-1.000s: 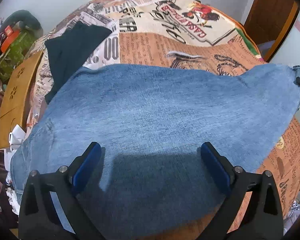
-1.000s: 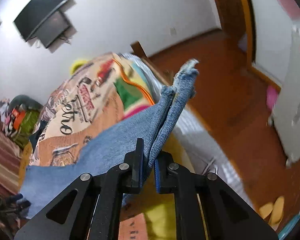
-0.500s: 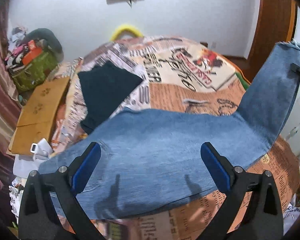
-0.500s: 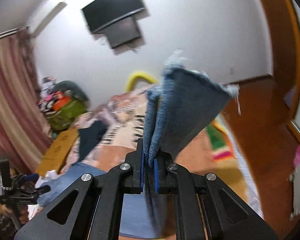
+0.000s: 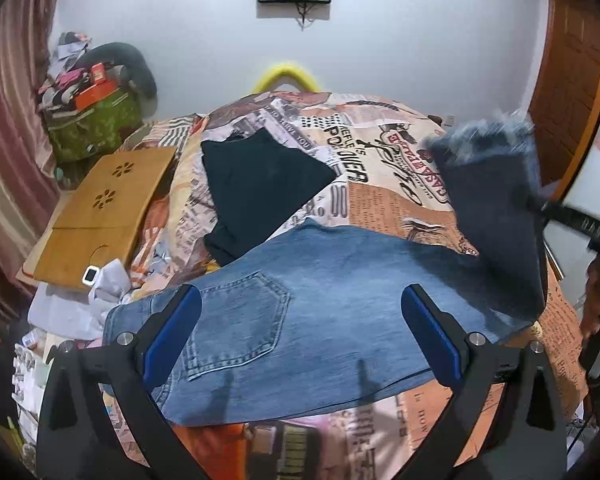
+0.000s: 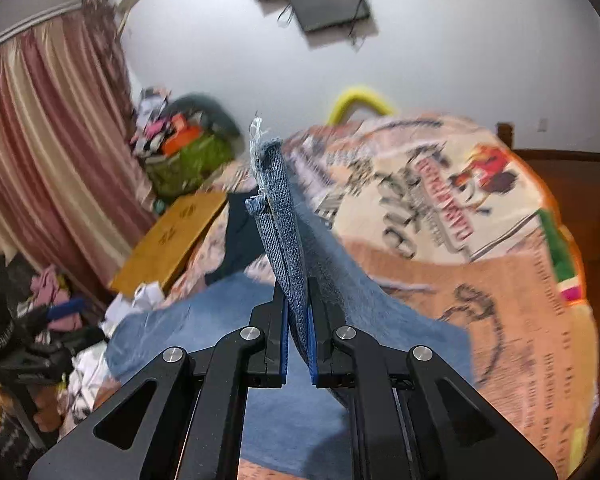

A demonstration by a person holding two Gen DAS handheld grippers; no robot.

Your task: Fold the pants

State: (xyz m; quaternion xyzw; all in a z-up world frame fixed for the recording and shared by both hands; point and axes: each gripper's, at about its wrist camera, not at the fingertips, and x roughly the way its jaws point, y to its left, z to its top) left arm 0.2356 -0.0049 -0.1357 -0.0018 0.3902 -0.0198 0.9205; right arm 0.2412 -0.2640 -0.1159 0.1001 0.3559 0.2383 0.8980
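Black angular tongs (image 5: 300,336), blue inner pads (image 5: 172,336), silver screws at the joints.

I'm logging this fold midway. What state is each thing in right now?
Blue denim jeans: waist flat on bed, frayed leg hems lifted.
Right claw: shut on the hems.
Left claw: open, empty, above the jeans.
Black folded garment: lying flat on patterned bedspread.

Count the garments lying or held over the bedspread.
2: blue jeans spread across the near bedspread, leg end lifted in the right claw; a dark garment behind them. Others may be hidden.
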